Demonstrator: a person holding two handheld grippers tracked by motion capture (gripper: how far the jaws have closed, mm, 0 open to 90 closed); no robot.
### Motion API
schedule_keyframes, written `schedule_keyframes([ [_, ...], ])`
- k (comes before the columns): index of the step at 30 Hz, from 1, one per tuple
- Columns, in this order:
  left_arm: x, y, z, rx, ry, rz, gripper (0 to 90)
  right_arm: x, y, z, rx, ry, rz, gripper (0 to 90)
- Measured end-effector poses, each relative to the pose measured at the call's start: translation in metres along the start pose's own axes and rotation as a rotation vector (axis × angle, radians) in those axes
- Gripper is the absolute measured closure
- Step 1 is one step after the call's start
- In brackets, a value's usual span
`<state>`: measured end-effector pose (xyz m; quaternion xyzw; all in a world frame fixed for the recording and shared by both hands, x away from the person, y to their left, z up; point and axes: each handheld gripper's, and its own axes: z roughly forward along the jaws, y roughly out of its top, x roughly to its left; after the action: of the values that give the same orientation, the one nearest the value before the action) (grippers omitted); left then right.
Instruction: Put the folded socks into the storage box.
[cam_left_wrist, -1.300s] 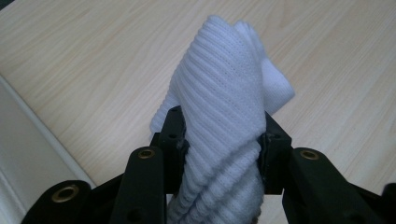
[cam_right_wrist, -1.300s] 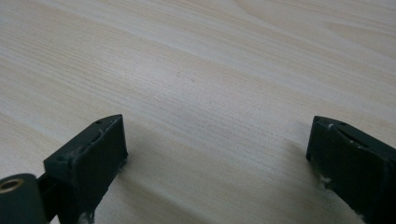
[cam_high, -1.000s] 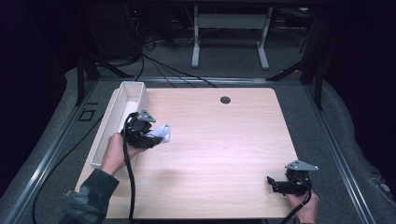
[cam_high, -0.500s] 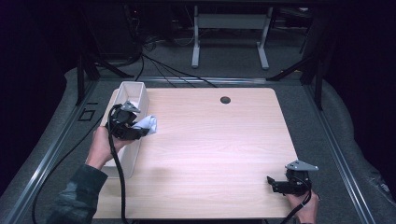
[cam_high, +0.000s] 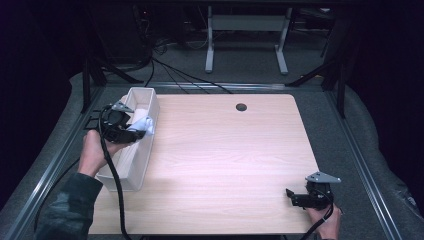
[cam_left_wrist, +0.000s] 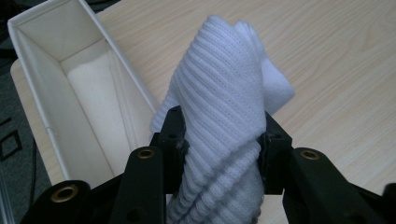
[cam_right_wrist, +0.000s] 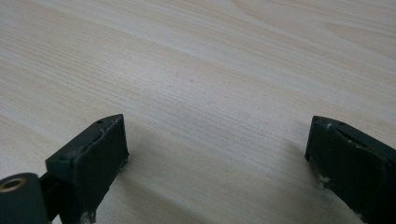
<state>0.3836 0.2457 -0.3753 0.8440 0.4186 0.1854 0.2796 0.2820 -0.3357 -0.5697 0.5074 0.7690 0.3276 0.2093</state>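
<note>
White knit cloth (cam_left_wrist: 224, 116): pinched in left gripper (cam_high: 131, 133), carried from tabletop to over white bin (cam_high: 131, 172); drop pending. Right gripper (cam_high: 292, 196) spread, idle.

Overhead light lit the table (cam_high: 225, 150) brightly while the surroundings stayed dark; the high view looked soft, both gripper views sharp.

No text, label or number seems readable on anything here.
</note>
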Motion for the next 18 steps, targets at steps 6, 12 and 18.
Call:
schedule_keyframes([
  [6,0.012,-0.005,-0.005,-0.004,0.018,-0.034,62.0,0.0,0.0,0.0,-0.001,0.0,0.002,5.4],
  [12,0.025,-0.012,-0.008,0.003,0.038,-0.067,61.9,0.0,0.0,0.0,-0.001,-0.001,0.001,5.4],
  [18,0.037,-0.019,-0.011,0.019,0.063,-0.095,61.9,0.0,0.0,0.0,-0.001,0.0,0.002,5.4],
])
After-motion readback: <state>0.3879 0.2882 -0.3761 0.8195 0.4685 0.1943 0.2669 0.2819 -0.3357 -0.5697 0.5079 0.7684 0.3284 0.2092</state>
